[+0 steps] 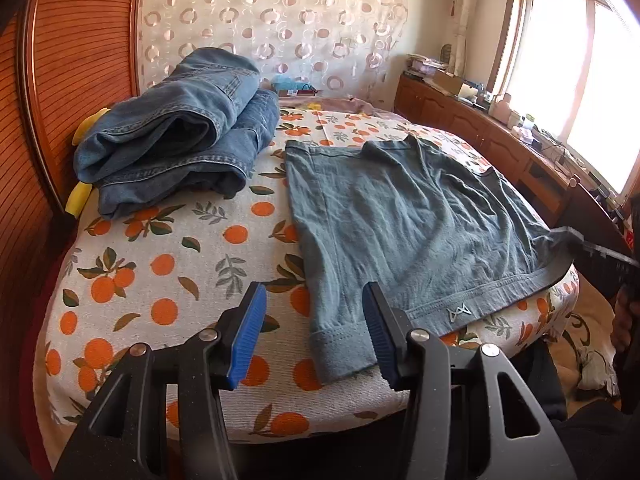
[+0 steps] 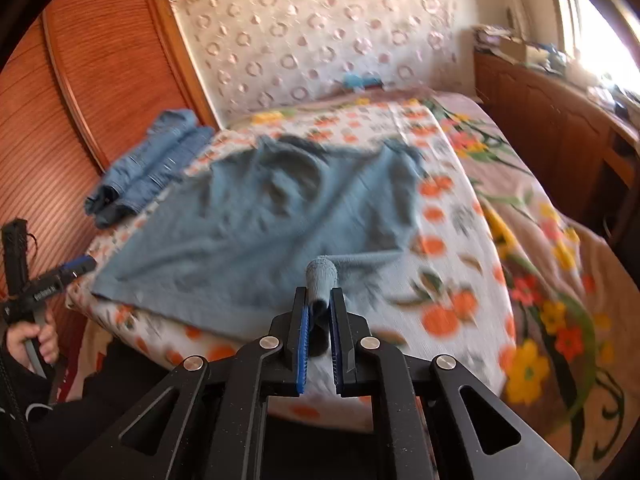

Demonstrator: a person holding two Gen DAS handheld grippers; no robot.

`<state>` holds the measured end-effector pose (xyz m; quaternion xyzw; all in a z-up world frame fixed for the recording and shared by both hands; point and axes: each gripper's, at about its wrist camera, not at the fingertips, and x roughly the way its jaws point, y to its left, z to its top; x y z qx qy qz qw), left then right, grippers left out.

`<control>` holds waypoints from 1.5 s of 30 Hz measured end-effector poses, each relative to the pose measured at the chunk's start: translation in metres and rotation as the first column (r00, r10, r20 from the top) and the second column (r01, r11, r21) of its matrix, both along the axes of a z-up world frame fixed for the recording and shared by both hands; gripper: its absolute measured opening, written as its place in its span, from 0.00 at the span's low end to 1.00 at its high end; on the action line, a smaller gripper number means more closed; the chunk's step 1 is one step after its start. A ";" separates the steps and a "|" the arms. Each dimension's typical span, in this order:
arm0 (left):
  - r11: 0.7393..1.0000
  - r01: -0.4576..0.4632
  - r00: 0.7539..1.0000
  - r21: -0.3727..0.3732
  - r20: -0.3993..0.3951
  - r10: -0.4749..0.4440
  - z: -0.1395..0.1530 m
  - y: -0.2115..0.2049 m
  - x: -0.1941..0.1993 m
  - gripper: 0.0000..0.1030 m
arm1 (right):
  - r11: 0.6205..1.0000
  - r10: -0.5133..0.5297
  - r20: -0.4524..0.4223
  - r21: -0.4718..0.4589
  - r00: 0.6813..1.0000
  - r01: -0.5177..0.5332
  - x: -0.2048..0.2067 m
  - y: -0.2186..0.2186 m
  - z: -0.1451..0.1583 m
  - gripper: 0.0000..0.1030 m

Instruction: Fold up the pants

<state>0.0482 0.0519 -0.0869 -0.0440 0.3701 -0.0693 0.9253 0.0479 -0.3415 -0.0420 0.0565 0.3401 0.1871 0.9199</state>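
Grey-blue short pants (image 1: 404, 216) lie spread flat on an orange-print cloth on the bed; they also show in the right wrist view (image 2: 256, 216). My left gripper (image 1: 316, 300) is open, its blue pads on either side of the near left corner of the waistband, just above the cloth. My right gripper (image 2: 319, 300) is shut on the near right corner of the waistband (image 2: 321, 274), which sticks up between the pads; that view is blurred. The right gripper also shows at the right edge of the left wrist view (image 1: 576, 240), on the cloth's corner.
A folded pair of blue jeans (image 1: 176, 128) lies at the back left of the bed, against the wooden headboard (image 1: 76, 60). A wooden cabinet (image 1: 480, 128) with clutter runs along the right under the window. A floral blanket (image 2: 540, 260) covers the bed's right side.
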 end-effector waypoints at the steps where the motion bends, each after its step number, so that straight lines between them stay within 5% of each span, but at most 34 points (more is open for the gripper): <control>1: 1.000 -0.003 1.000 0.003 -0.001 0.003 0.000 0.001 0.000 0.50 | 1.000 0.011 0.015 -0.001 1.000 -0.011 0.003 0.005 0.005 0.08; 9: 0.999 -0.031 0.999 0.018 0.007 0.031 0.002 0.012 0.001 0.50 | 0.983 0.185 0.086 0.003 0.979 -0.186 0.028 0.076 0.028 0.07; 22: 0.997 -0.081 0.996 0.021 0.031 0.080 0.008 0.035 -0.008 0.50 | 0.874 0.484 0.045 0.018 0.874 -0.485 0.051 0.214 0.012 0.07; 35: 0.999 -0.044 0.999 0.021 0.024 0.043 0.007 0.021 -0.003 0.50 | 0.895 0.446 0.021 -0.023 0.895 -0.445 0.051 0.205 0.001 0.26; 45: 0.999 0.018 0.999 0.028 0.035 -0.019 0.015 -0.003 0.007 0.50 | 0.944 0.329 0.030 -0.051 0.944 -0.327 0.039 0.155 0.002 0.28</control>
